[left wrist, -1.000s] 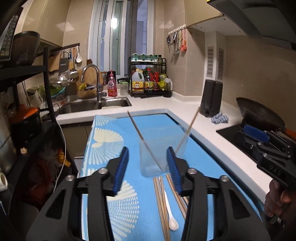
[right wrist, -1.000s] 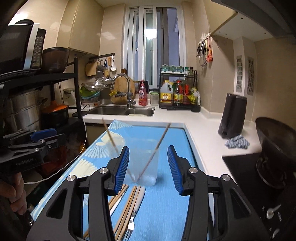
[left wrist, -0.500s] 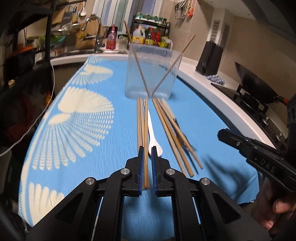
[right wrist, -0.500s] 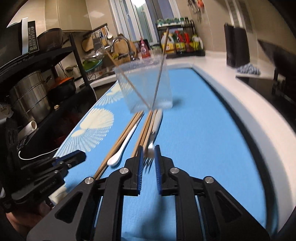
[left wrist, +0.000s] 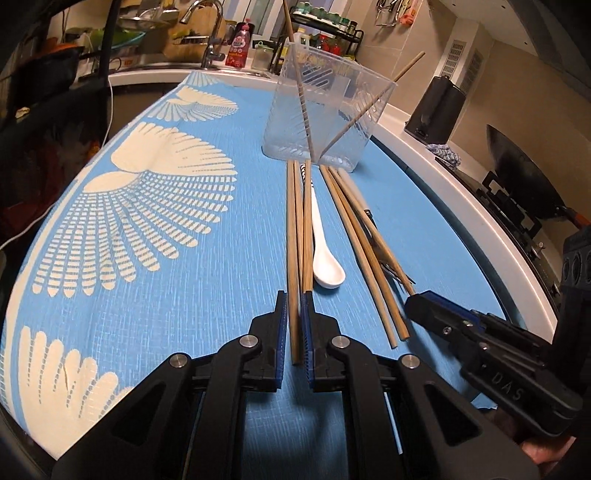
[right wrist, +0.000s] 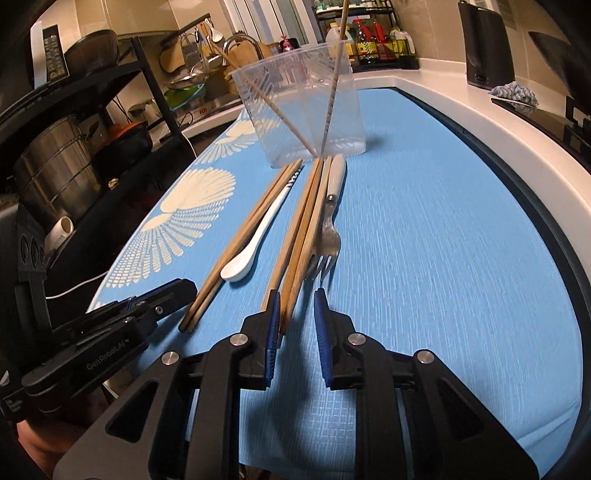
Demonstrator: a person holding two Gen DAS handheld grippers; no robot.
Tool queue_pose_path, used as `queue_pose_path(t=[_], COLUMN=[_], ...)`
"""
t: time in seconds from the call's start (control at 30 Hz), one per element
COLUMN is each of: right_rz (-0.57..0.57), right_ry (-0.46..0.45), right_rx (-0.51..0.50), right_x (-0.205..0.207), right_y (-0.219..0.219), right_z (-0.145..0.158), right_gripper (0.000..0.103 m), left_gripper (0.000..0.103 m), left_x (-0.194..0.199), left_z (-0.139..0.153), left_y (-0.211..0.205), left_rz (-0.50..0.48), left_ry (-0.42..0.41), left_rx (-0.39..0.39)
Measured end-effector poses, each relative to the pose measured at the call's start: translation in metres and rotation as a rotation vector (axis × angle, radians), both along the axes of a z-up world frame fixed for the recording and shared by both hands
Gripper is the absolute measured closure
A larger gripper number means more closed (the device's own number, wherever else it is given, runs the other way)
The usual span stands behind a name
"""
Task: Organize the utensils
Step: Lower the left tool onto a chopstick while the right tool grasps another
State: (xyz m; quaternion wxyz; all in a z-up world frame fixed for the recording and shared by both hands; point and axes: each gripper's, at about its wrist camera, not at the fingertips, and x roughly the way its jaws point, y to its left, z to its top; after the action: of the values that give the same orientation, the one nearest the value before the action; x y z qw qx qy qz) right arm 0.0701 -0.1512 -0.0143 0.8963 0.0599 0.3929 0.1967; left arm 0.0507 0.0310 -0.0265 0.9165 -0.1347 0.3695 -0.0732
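A clear plastic cup [left wrist: 325, 122] [right wrist: 303, 110] stands on the blue fan-patterned cloth [left wrist: 166, 229] with two chopsticks crossed inside it. In front of it lie a pair of chopsticks [left wrist: 295, 221], a white spoon [left wrist: 325, 266] [right wrist: 240, 266], more chopsticks [right wrist: 299, 236] and a white-handled fork [right wrist: 327, 240]. My left gripper [left wrist: 293, 295] is down at the cloth, shut on the near end of one chopstick of the pair. My right gripper [right wrist: 295, 295] has its jaws narrowly apart. The near ends of the other chopsticks lie between them, against the left pad; the right pad is clear of them.
A white counter edge [right wrist: 517, 155] runs along the cloth's right side, with a cooktop and wok [left wrist: 524, 177] beyond it. A black appliance [left wrist: 436, 110] and a rag [right wrist: 513, 94] sit further back. A rack with steel pots [right wrist: 55, 173] stands left, the sink faucet [left wrist: 210, 33] behind.
Both grippers dropped from cup height to the cloth and tilted down. Their jaws narrowed from wide apart; the left one closed on a chopstick.
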Motion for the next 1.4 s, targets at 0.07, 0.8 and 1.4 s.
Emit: queue_pose_path(t=[0.07,0.8,1.4], right_rz=[0.003,-0.124,-0.117], right_ry=[-0.003,-0.135,-0.178], right_rx=[-0.007,-0.066,-0.111], right_x=[-0.001,-0.011,-0.014], right_y=[0.001,-0.069,-0.066], right_z=[0.001,-0.009,-0.019], right_gripper=[0.093,0.095,0.097], left_gripper=[0.095,0.095,0.095], left_x=[0.000,-0.003,-0.017], left_z=[0.000,-0.004,-0.007], left_y=[-0.003,-0.016,-0.029], left_rz=[-0.008,-0.007,0.043], left_ry=[-0.001,-0.022,-0.129], left_rx=[0.012,0.094,0.215])
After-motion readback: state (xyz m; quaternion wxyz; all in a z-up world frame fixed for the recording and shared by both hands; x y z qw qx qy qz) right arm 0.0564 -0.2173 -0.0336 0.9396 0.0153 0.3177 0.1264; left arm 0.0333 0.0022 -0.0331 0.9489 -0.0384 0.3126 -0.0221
